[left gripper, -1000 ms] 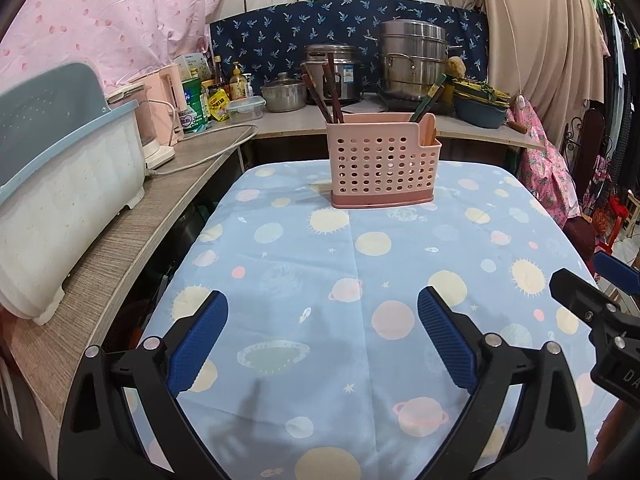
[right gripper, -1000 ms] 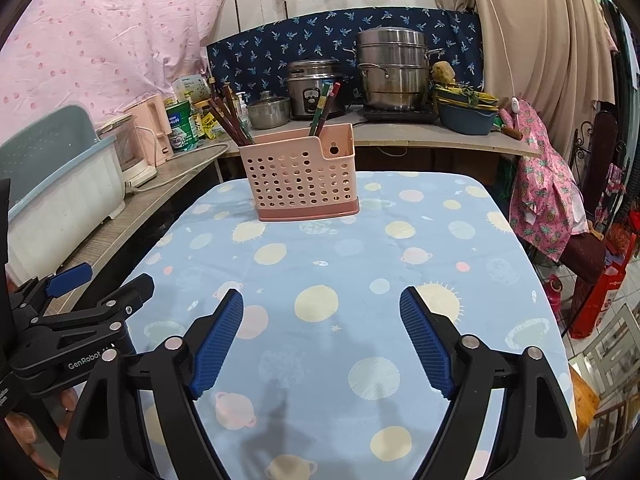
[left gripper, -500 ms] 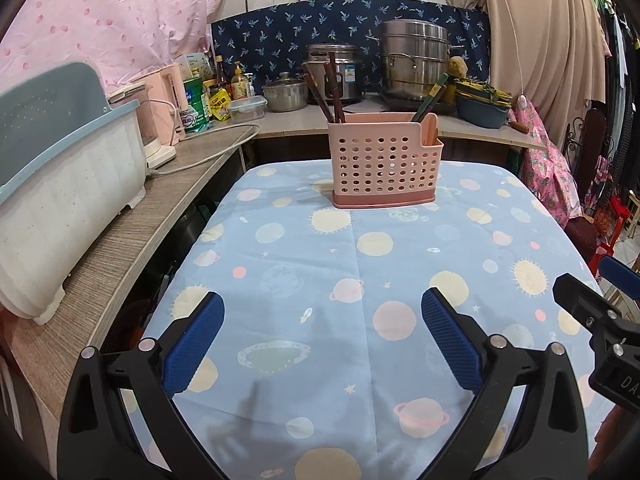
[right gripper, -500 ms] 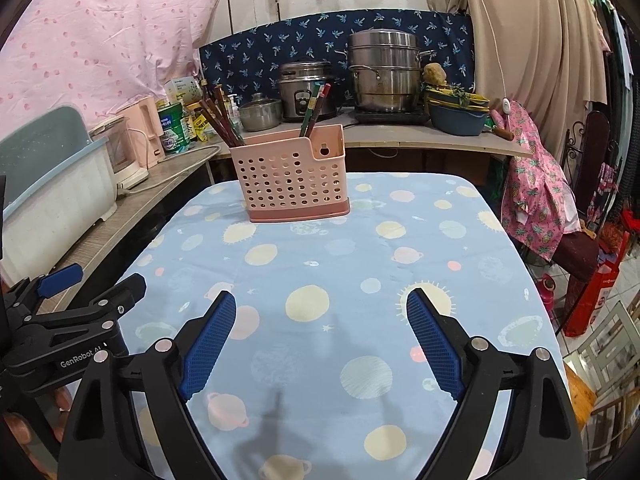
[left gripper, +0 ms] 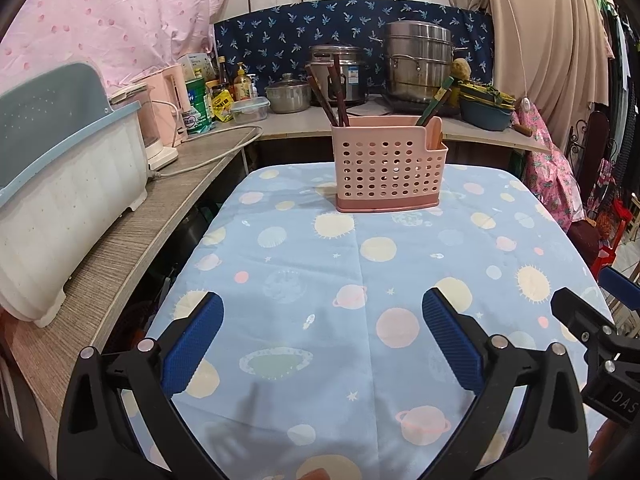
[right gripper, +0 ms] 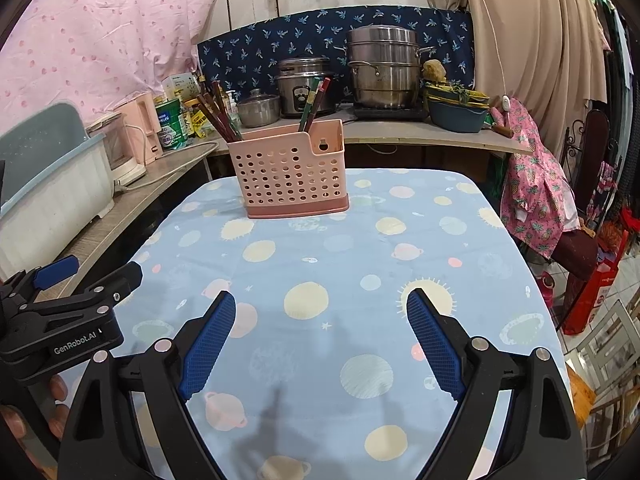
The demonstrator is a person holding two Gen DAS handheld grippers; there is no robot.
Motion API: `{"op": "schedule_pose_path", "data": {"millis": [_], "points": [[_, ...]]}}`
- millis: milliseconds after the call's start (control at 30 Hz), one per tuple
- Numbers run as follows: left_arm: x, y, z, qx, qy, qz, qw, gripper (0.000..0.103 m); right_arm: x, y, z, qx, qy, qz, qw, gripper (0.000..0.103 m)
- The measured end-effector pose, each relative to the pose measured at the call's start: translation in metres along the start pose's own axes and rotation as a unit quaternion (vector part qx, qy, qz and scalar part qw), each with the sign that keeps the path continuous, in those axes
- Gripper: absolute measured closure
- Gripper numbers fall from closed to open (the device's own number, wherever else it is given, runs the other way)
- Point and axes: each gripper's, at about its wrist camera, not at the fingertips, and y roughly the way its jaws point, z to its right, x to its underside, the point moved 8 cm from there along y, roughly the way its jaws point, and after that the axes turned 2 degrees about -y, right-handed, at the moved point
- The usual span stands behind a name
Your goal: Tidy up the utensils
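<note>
A pink perforated utensil holder stands at the far end of the table. Dark brown chopsticks lean out of its left compartment, and green and red ones out of the right. My left gripper hovers over the near part of the tablecloth, open, with nothing between its blue pads. My right gripper is beside it, also open and empty. Each gripper shows at the edge of the other's view: the right gripper, the left gripper.
The table wears a blue planet-print cloth. A white and blue dish bin sits on the wooden counter to the left. Pots, a rice cooker and bottles line the back counter. A pink garment hangs at the right.
The right gripper's jaws have spread a little wider than a second ago, and its view has shifted slightly. The left gripper has stayed put.
</note>
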Motion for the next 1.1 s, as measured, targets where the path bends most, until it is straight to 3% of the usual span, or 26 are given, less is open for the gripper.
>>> {"op": "schedule_pose_path", "data": {"millis": [1100], "points": [[-0.011,0.007,0.011,0.008,0.008,0.005,0.9999,0.008,-0.003,0.013,-0.002,0.009,-0.002,0.000,1.000,0.019]]}}
